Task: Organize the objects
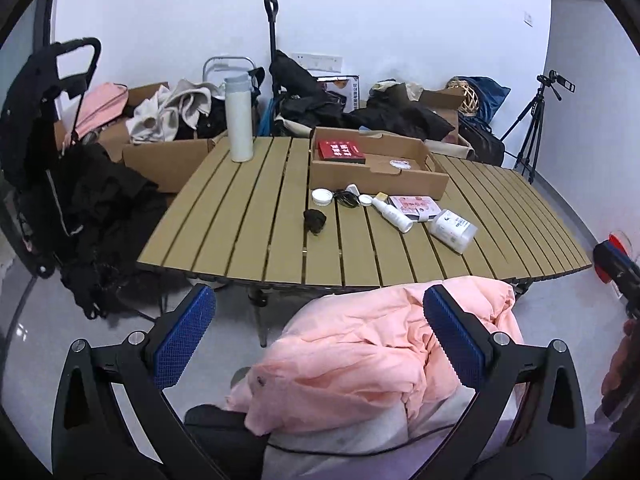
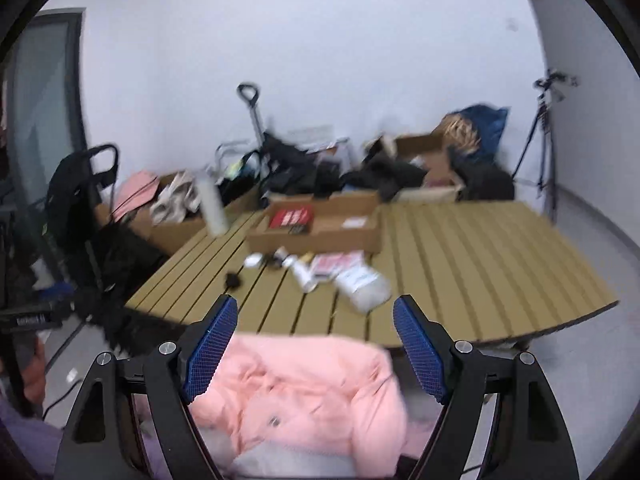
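Left gripper in view: two black arms, each shaped like a tall open triangle with a cut-out window, running up to blue finger pads with a fine gridded texture. Round silver screw heads sit at the joints, two on each side. Over on the right gripper it's the same build: black triangular frames, silver screws, blue gridded pads, though this view is blurred. At the right edge of the left wrist view, a strip of bare skin shows on the person's hand, and beside it a black piece of the other tool.
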`<state>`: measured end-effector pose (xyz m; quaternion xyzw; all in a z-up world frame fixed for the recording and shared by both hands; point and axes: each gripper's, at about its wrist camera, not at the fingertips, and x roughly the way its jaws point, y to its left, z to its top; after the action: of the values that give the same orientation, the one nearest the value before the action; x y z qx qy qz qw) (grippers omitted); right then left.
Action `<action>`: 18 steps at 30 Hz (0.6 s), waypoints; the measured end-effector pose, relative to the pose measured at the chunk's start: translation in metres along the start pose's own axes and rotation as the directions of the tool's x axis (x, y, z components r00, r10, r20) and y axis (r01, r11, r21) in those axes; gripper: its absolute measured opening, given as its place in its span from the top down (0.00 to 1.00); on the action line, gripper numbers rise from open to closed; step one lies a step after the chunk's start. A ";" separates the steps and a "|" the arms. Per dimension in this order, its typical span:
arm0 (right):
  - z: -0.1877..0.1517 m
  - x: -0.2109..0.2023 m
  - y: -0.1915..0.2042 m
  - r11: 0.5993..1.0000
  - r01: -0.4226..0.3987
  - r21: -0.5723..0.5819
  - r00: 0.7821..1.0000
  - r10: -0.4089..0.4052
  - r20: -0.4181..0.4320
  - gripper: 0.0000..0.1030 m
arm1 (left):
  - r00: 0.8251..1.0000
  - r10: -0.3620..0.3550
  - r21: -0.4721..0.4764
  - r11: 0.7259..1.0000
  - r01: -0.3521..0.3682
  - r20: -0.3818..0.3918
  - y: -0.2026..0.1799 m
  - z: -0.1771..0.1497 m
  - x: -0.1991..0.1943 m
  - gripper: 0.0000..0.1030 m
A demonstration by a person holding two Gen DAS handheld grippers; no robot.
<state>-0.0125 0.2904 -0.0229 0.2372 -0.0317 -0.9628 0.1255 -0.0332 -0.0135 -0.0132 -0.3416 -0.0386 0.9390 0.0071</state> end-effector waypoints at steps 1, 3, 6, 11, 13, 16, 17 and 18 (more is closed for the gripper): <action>0.001 0.003 -0.001 1.000 0.016 -0.004 1.000 -0.016 -0.003 0.15 | 1.000 -0.009 0.017 1.000 0.009 -0.008 -0.004 0.001 0.009 0.00; -0.002 0.018 -0.004 0.999 0.047 -0.012 0.997 -0.047 -0.058 0.15 | 0.997 -0.064 0.074 0.995 0.066 -0.036 -0.018 0.006 0.033 0.00; -0.011 0.061 -0.022 0.996 0.092 0.021 0.980 -0.087 -0.179 0.15 | 0.984 -0.148 0.147 0.976 0.162 -0.104 -0.044 0.018 0.072 0.00; -0.015 0.132 -0.076 0.972 0.057 0.227 0.959 0.011 -0.285 0.15 | 0.928 -0.333 0.203 0.909 0.363 -0.168 -0.098 0.055 0.158 0.01; -0.017 0.160 -0.095 0.952 0.050 0.303 0.949 0.049 -0.311 0.15 | 0.877 -0.417 0.164 0.873 0.460 -0.239 -0.123 0.071 0.205 0.07; -0.018 0.199 -0.111 0.932 0.061 0.357 0.938 0.069 -0.339 0.15 | 0.850 -0.442 0.156 0.854 0.497 -0.288 -0.155 0.084 0.261 0.26; -0.019 0.211 -0.114 0.924 0.050 0.379 0.934 0.092 -0.347 0.22 | 0.841 -0.448 0.160 0.846 0.508 -0.301 -0.161 0.085 0.274 0.27; -0.021 0.221 -0.117 0.911 0.032 0.412 0.928 0.125 -0.350 0.30 | 0.828 -0.454 0.160 0.837 0.523 -0.329 -0.170 0.085 0.295 0.31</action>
<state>-0.2184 0.3472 -0.1543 0.4338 -0.2145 -0.8694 0.0998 -0.3160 0.1615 -0.1238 -0.4446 -0.0086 0.8454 0.2960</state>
